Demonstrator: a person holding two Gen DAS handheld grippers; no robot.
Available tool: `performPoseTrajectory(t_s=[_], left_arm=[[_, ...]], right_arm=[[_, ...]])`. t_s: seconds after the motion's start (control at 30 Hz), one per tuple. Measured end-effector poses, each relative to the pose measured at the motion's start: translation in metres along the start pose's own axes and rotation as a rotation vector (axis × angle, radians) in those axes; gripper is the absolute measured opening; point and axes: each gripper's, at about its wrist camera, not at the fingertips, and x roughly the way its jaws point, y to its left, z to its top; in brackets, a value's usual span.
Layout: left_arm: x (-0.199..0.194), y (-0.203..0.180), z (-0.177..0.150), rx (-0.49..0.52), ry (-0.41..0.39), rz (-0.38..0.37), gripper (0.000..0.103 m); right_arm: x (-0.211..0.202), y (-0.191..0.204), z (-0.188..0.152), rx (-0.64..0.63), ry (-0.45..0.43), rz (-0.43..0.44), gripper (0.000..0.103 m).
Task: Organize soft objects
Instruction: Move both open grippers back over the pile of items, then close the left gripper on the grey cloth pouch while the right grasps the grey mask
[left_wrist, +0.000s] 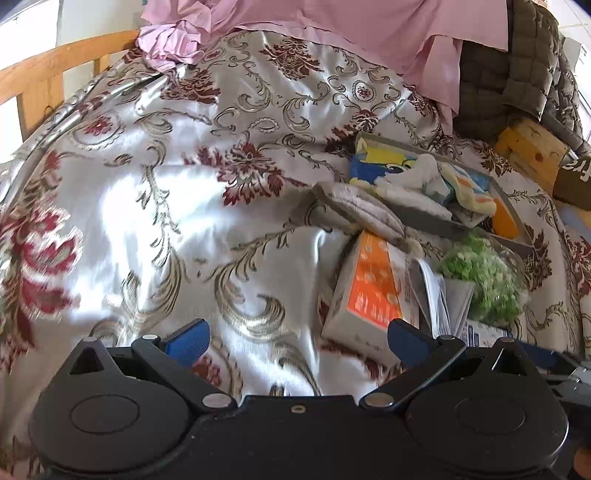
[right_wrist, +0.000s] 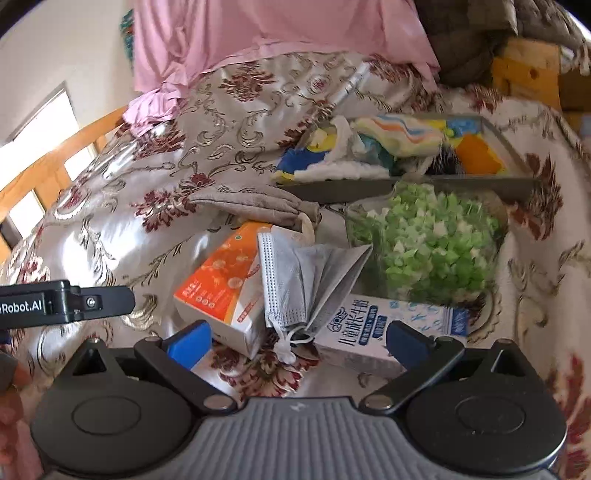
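A grey tray (right_wrist: 406, 190) lies on the floral bedspread and holds a striped cloth (right_wrist: 402, 134) and a white fluffy cloth (right_wrist: 351, 170). It also shows in the left wrist view (left_wrist: 424, 218). A beige-grey towel (right_wrist: 258, 206) lies in front of the tray's left end, also seen in the left wrist view (left_wrist: 362, 210). A grey face mask (right_wrist: 303, 280) lies on an orange box (right_wrist: 221, 280). My right gripper (right_wrist: 297, 341) is open just above the mask's lower end. My left gripper (left_wrist: 297, 339) is open over bare bedspread, left of the orange box (left_wrist: 369, 291).
A clear bag of green and white pieces (right_wrist: 432, 243) sits right of the mask. A milk carton (right_wrist: 380, 325) lies in front of it. Pink fabric (right_wrist: 258, 37) and a quilted jacket (left_wrist: 517, 74) lie at the back. A wooden bed rail (left_wrist: 48, 74) runs along the left.
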Motion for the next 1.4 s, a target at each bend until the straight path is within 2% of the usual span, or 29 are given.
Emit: performPoseTrajectory(t_s=[0.13,0.27,0.53,0.7,0.93,1.07,1.23,1.3,1.4], left_arm=[[0.015,0.003,0.018,0.002,-0.017,-0.075,0.102],[0.032,0.0,0.033,0.006,-0.059,-0.097,0.102],[0.06,-0.007,0.051,0.0,-0.072,-0.162,0.102],[0.077,-0.01,0.057,0.034,-0.148,-0.2,0.102],[0.103,-0.007,0.074,-0.012,-0.131,-0.313,0.102],[0.117,-0.006,0.077,-0.04,-0.138,-0.302,0.102],[0.138,0.002,0.084,-0.129,-0.096,-0.303,0.102],[0.143,0.005,0.086,-0.153,-0.086,-0.306,0.099],[0.149,0.008,0.087,-0.17,-0.066,-0.321,0.087]], right_arm=[[0.007,-0.001,-0.003,-0.029,-0.056,-0.042,0.103],[0.012,-0.005,-0.004,0.006,-0.075,0.0,0.103],[0.024,-0.002,-0.006,0.006,-0.099,0.061,0.103],[0.037,-0.004,-0.004,0.034,-0.107,0.054,0.103],[0.048,-0.005,-0.002,0.058,-0.131,0.068,0.103],[0.054,-0.001,0.0,0.048,-0.152,0.062,0.102],[0.061,0.0,0.001,0.058,-0.171,0.072,0.102],[0.062,-0.001,0.002,0.069,-0.172,0.072,0.1],[0.061,-0.003,0.003,0.095,-0.169,0.07,0.098]])
